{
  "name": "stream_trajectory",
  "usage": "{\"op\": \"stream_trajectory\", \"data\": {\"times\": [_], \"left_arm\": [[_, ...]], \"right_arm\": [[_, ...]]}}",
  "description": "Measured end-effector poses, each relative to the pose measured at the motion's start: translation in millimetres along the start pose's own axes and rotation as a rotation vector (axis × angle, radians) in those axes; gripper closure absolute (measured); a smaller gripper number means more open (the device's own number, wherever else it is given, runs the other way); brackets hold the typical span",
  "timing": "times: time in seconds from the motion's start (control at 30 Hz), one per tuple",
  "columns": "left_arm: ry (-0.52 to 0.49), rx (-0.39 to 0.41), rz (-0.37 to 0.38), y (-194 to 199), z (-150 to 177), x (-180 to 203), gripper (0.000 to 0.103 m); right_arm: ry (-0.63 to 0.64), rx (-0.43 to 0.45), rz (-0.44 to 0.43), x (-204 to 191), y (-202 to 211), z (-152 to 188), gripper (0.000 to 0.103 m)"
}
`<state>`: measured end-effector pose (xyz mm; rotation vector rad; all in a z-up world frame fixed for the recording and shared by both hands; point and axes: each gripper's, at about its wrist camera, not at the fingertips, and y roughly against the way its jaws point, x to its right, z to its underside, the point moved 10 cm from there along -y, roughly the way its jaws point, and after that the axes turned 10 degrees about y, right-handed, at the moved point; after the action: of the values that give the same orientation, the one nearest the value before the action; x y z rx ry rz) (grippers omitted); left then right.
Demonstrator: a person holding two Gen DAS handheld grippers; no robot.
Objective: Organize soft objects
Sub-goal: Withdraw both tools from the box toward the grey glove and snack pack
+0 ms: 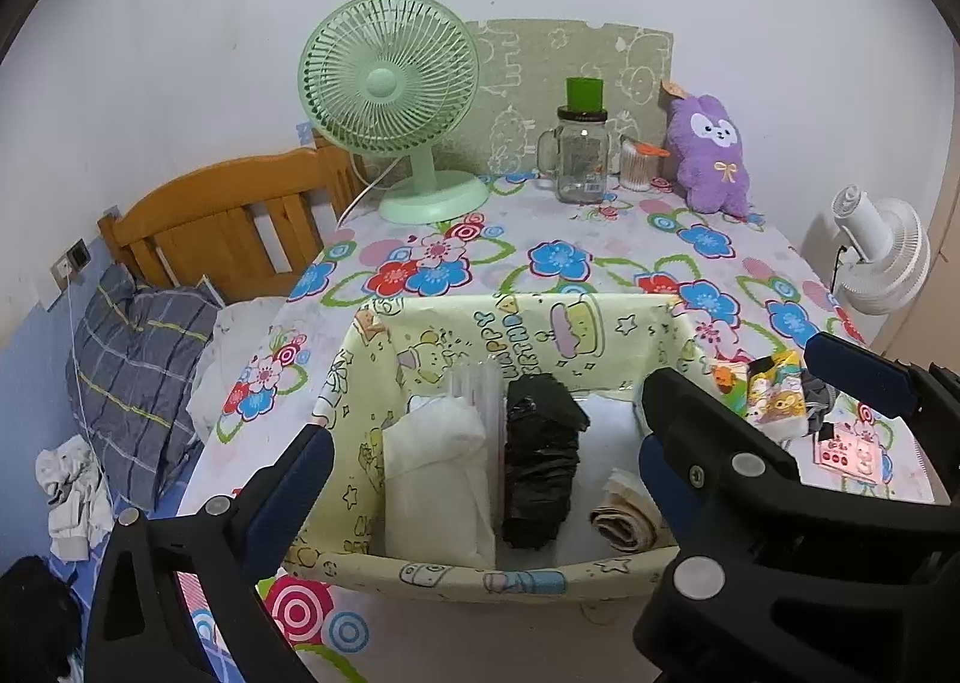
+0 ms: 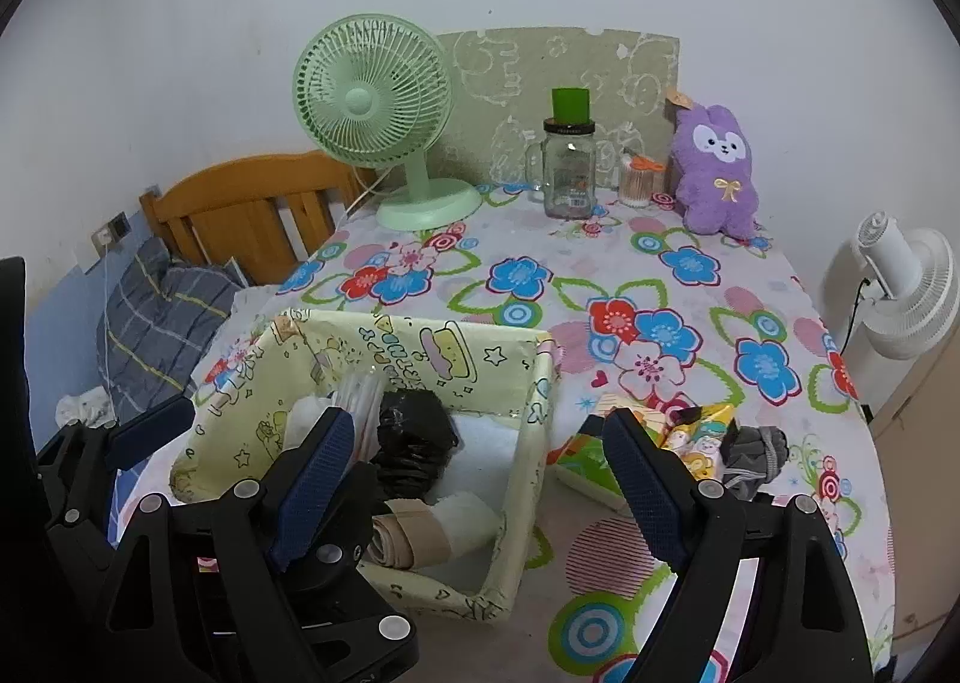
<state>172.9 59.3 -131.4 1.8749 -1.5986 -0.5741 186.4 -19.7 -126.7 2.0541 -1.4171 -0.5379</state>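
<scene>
We hold the left gripper (image 1: 486,461) over the near side of the yellow cartoon-print basket (image 1: 540,323), its jaws spread wide with nothing between them. Our right gripper (image 2: 480,473) hangs over the basket's right wall, its jaws also well apart and empty.

The basket sits on the near part of the table (image 1: 630,263), which is covered in a flowered cloth. Inside it, from left to right, lie a folded white bundle (image 1: 432,473), a crumpled black plastic bag (image 1: 543,455) and, at the near right corner, a rolled beige cloth (image 1: 624,521); some clear plastic stands between the white bundle and the black bag.

Just right of the basket on the table lie a colourful tissue pack (image 2: 696,437) and, touching its right end, a bunched grey cloth (image 2: 759,455).

At the far edge of the table stand a green fan (image 1: 390,83), a glass jar (image 1: 579,161) with a green cup on its lid, a small cotton-swab container (image 1: 637,164) and a purple plush toy (image 1: 711,155).
</scene>
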Motion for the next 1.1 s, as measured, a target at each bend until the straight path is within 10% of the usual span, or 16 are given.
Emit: {"op": "stream_trajectory", "data": {"times": [1.1], "left_arm": [[-0.030,0.088,0.067,54,-6,62,0.000]], "right_arm": [[-0.062,0.071,0.036,55,69,6,0.015]]}}
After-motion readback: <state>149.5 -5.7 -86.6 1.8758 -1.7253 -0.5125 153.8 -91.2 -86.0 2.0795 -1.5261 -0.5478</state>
